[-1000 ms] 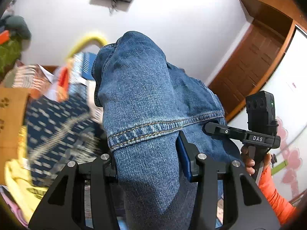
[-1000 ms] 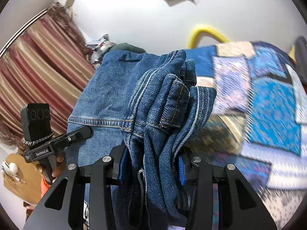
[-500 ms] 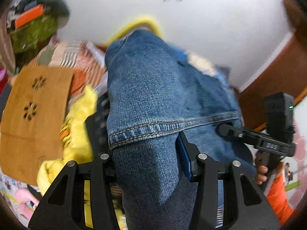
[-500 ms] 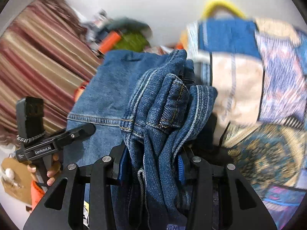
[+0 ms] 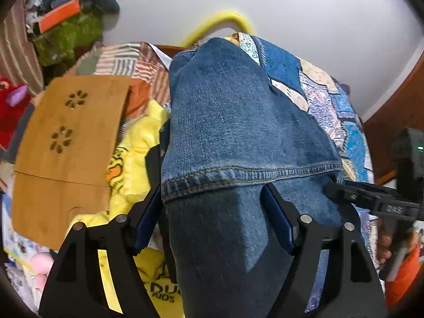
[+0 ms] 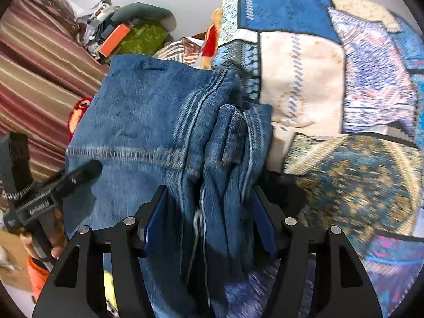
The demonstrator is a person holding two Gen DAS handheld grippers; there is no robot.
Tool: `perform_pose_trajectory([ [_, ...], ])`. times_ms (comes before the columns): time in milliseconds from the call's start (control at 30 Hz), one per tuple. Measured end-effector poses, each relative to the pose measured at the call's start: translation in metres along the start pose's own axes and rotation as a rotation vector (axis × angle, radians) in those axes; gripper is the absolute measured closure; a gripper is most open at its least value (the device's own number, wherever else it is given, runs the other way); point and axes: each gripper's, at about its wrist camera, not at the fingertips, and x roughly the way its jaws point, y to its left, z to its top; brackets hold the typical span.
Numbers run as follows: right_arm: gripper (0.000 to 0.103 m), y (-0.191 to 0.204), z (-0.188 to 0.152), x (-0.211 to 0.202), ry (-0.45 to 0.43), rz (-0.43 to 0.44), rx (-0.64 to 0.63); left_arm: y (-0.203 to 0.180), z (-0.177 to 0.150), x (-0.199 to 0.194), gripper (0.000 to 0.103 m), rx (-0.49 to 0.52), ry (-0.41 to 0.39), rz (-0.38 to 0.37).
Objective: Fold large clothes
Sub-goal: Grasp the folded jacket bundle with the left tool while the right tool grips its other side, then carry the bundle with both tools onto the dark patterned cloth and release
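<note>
Jeans (image 5: 238, 132) hanging in the air above the patchwork bedspread (image 6: 357, 79) — both grippers holding them up. Left gripper (image 5: 212, 209) is pinching a folded hem edge w/ its blue pads, right gripper (image 6: 209, 206) is clamping a thick bunch of seams. Risk here: the right side's wad is bulky, so layers could be slipping out unevenly — fold goes crooked. Also the yellow shirt (image 5: 132, 164) lying underneath might be getting trapped if the jeans land on it.
</note>
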Motion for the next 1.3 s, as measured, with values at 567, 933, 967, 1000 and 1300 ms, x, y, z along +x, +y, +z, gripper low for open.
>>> perform_pose_trajectory([
  [567, 0.044, 0.078, -0.098, -0.186, -0.412, -0.061, -0.280, -0.090, -0.073, -0.190, 0.027, 0.129, -0.330, 0.070],
  [933, 0.044, 0.128, -0.202, -0.291, -0.804, -0.017, -0.384, -0.158, -0.186, -0.338, 0.027, 0.204, -0.746, 0.059],
  [967, 0.044, 0.131, -0.212, -0.295, -0.831, -0.018, -0.389, -0.163, -0.195, -0.345, 0.027, 0.210, -0.774, 0.070],
  [1000, 0.044, 0.132, -0.218, -0.297, -0.847, -0.019, -0.392, -0.169, -0.209, -0.353, 0.027, 0.218, -0.810, 0.084],
  [1300, 0.043, 0.141, -0.256, -0.294, -0.932, -0.074, -0.415, -0.193, -0.272, -0.375, 0.027, 0.206, -0.948, 0.128],
])
